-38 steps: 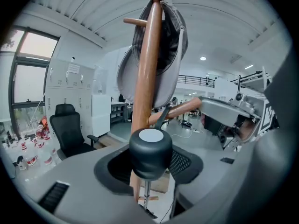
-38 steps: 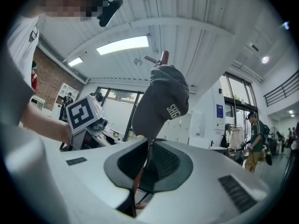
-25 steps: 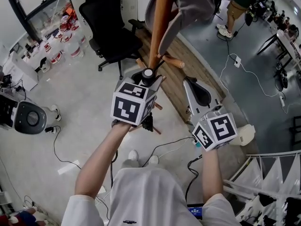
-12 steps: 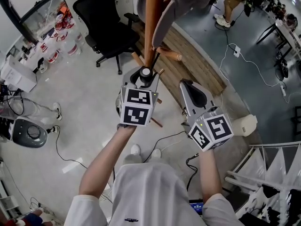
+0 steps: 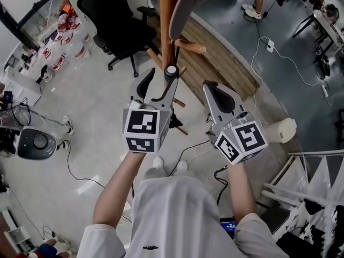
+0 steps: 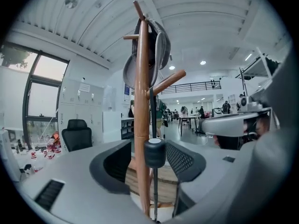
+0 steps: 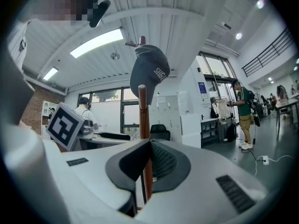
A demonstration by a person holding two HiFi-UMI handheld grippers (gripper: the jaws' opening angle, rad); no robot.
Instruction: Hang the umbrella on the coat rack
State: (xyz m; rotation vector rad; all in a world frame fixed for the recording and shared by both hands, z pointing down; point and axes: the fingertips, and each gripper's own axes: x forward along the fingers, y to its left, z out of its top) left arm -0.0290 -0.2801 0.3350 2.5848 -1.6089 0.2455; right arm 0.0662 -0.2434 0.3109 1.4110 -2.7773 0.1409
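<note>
The umbrella's black handle knob (image 5: 171, 71) with a white cap hangs by a thin dark strap (image 6: 152, 108) from a peg (image 6: 168, 80) of the wooden coat rack (image 5: 166, 15). In the left gripper view the knob (image 6: 154, 153) floats between the jaws, touching neither pad. My left gripper (image 5: 158, 86) is opening, its jaws spread wide on either side of the knob. The umbrella's dark body (image 5: 172, 123) shows under that gripper. My right gripper (image 5: 217, 97) is to the right with jaws together and empty. A grey cap (image 7: 148, 76) hangs at the rack's top.
A black office chair (image 5: 115, 28) stands left of the rack. The rack's feet rest by a wooden floor strip (image 5: 220, 69). Cables and a power strip (image 5: 270, 46) lie on the floor at the right. A round grey machine (image 5: 35, 143) sits far left.
The left jaws have spread apart and let go of the umbrella's knob, which now sits just ahead of them. The left gripper drew back towards me. The right gripper barely moved.
</note>
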